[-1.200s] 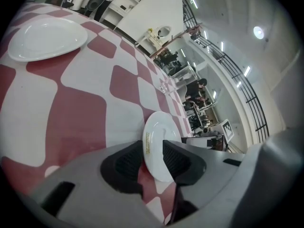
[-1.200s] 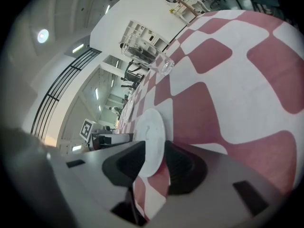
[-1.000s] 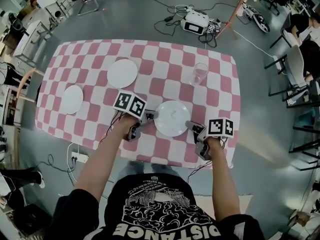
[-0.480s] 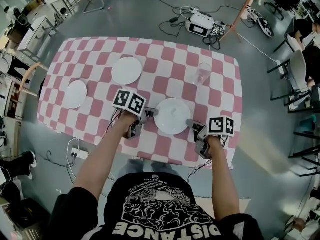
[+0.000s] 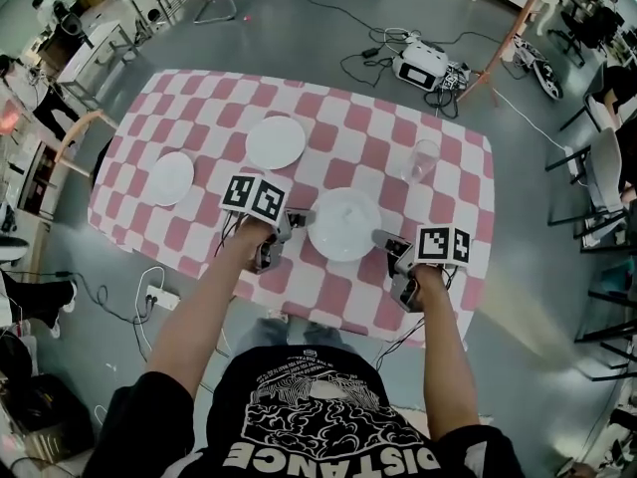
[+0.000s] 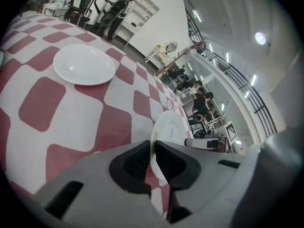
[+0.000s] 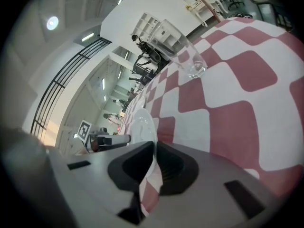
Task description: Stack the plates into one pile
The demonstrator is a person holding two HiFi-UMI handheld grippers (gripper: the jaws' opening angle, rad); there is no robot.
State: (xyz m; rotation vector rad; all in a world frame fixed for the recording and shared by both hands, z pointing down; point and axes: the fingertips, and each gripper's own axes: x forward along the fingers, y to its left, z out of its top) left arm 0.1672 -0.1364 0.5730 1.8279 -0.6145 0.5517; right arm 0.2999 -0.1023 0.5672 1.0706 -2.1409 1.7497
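Note:
A large white plate (image 5: 343,224) hangs just above the pink-and-white checked table (image 5: 204,103), held by its rim from both sides. My left gripper (image 5: 299,217) is shut on its left rim, and my right gripper (image 5: 382,239) is shut on its right rim. In the left gripper view the held plate (image 6: 170,126) runs edge-on into the left gripper (image 6: 153,148). The right gripper view shows the same plate (image 7: 142,123) pinched in the right gripper (image 7: 154,148). A second plate (image 5: 276,141) (image 6: 84,64) lies farther back on the table. A smaller plate (image 5: 170,178) lies at the left.
An empty drinking glass (image 5: 423,159) (image 7: 187,56) stands on the table beyond the right gripper. On the floor past the table's far edge are cables and a white box (image 5: 424,61). Chairs and desks stand around the room's edges.
Both grippers have pinched the large plate's rim and raised it slightly off the table, moving it a little away from the near edge. The other plates and the glass have stayed put.

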